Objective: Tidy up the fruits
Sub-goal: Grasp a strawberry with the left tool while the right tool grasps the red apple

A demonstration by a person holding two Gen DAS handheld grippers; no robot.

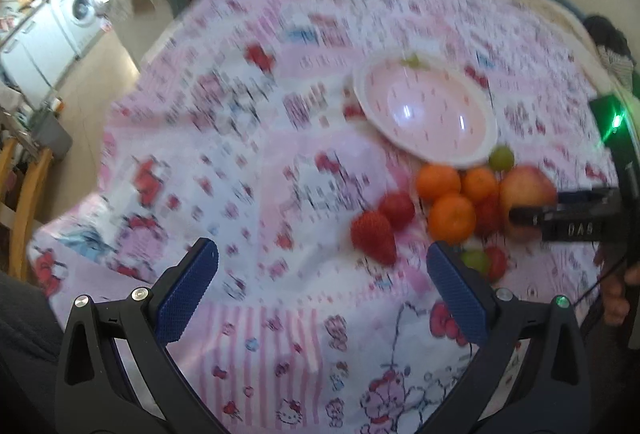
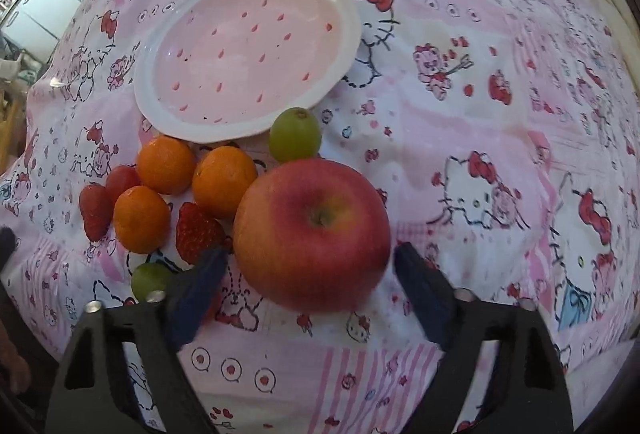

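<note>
A red apple [image 2: 312, 234] lies on the cartoon-print cloth between the fingers of my right gripper [image 2: 310, 254]. The blue pads stand close on either side of it, with thin gaps showing. Behind the apple is an empty pink strawberry-shaped plate [image 2: 352, 34]. Left of the apple lie three tangerines [image 2: 166, 164], three strawberries [image 2: 95, 210] and two green grapes [image 2: 294, 134]. My left gripper [image 1: 322, 252] hangs open over bare cloth. It is near two strawberries [image 1: 372, 238], with the tangerines [image 1: 452, 218], apple [image 1: 524, 186] and plate [image 1: 362, 90] beyond.
The cloth [image 1: 280, 334] drapes over the table's left edge, where a wooden chair [image 1: 28, 194] stands. A washing machine [image 1: 82, 8] is far back on the left. A hand [image 1: 616, 294] holds the right gripper at the right rim of the left wrist view.
</note>
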